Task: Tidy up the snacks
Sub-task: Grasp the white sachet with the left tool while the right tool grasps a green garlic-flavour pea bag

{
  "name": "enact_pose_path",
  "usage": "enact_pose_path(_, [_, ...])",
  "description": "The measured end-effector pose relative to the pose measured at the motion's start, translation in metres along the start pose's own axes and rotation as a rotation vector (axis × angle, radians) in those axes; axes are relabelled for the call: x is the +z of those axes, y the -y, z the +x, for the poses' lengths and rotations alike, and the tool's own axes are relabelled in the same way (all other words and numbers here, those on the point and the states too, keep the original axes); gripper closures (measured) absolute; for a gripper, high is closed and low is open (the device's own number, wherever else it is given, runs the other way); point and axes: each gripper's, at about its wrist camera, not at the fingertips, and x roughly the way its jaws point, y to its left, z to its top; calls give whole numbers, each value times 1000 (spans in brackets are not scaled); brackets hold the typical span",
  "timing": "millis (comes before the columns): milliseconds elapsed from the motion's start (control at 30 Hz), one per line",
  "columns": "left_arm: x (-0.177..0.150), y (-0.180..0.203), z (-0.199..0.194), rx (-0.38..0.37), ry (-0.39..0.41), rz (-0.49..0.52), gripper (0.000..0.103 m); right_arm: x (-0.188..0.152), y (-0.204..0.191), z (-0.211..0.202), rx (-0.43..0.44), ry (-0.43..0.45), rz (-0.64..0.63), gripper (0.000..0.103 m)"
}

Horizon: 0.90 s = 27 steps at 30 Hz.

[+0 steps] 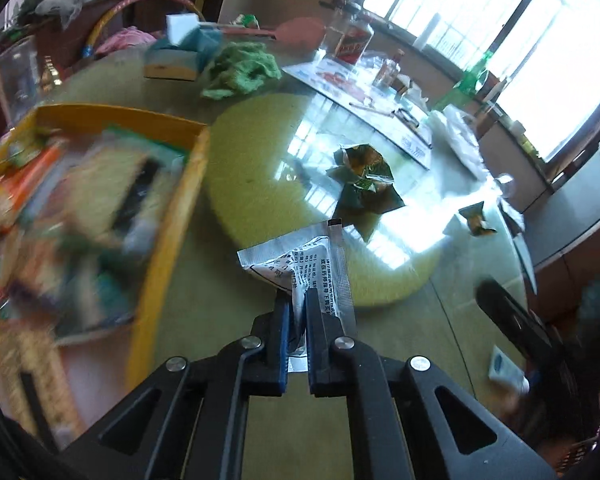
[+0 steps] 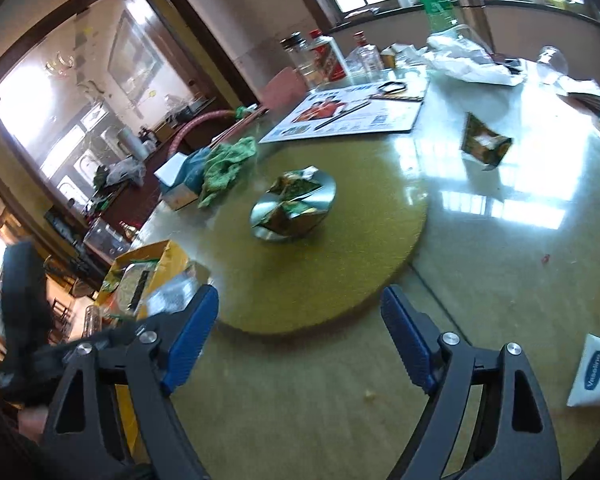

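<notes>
The left tongs [image 1: 298,300] were pinching a silver sachet [image 1: 300,258] printed with black text, at lower centre of the left wrist view, above the bench [image 1: 204,344]. At left lay a yellow box [image 1: 176,216] full of blurred snack packs. A crumpled green snack wrapper [image 1: 364,172] sat on the round yellow mat [image 1: 260,184] at centre. In the right wrist view, the right tongs [image 2: 300,320] stood spread with nothing between them, over the mat's near edge; a white Vaseline packet [image 2: 594,372] lay at lower right.
</notes>
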Motion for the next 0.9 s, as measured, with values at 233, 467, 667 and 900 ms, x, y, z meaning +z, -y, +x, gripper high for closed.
enact_pose_path(233, [-24, -27, -37, -74, 21, -8, 99, 24, -23, 38, -35, -127, -22, 19])
enact_pose_path(467, [-32, -50, -53, -135, 49, -27, 99, 71, -38, 84, -133, -191, 1, 21])
enact_pose_path(667, [-27, -63, -57, -167, 54, -45, 99, 87, -48, 120, -240, -222, -31, 26])
enact_pose_path(900, [-31, -66, -62, -174, 62, -30, 99, 89, -50, 149, -323, -278, -61, 35])
